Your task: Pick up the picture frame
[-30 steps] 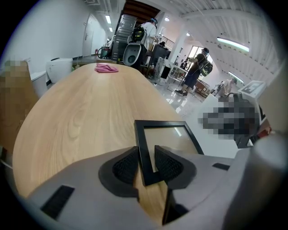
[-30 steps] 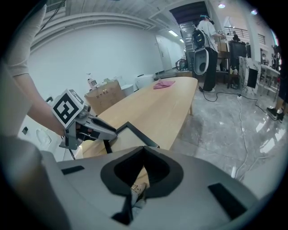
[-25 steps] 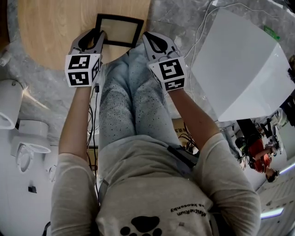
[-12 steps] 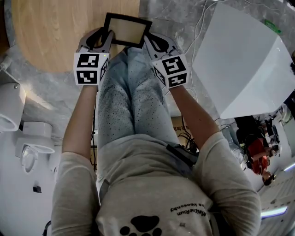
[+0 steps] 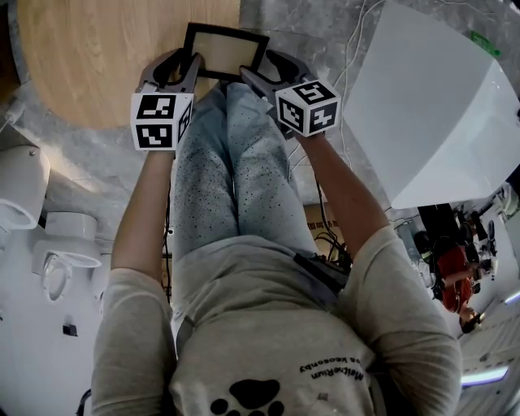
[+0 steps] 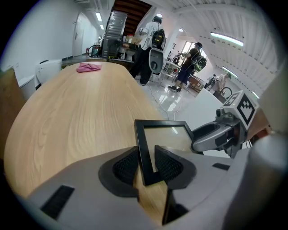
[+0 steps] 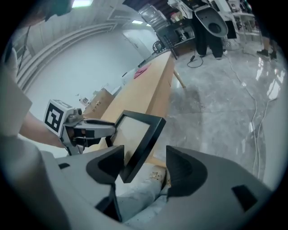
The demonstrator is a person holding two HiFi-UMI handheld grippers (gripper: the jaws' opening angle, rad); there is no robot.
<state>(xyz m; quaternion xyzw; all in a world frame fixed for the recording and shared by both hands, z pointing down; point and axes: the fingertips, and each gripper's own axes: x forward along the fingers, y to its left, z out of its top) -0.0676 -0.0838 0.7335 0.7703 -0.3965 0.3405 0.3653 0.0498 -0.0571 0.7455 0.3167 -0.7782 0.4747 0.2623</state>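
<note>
In front of you is a pale wooden table (image 5: pixel 106 65) on a grey, stone-look floor (image 5: pixel 309 20). A pink cloth (image 6: pixel 89 67) lies at the table's far end. To your right stands a big white box (image 5: pixel 431 106), with white cables (image 5: pixel 354 50) trailing on the floor beside it. Two people (image 6: pixel 150 38) stand beyond the table.

one frame (image 5: pixel 226 50), two grippers (image 5: pixel 184 67) (image 5: pixel 264 70), maybe one cloth (image 6: pixel 89 67)
</note>
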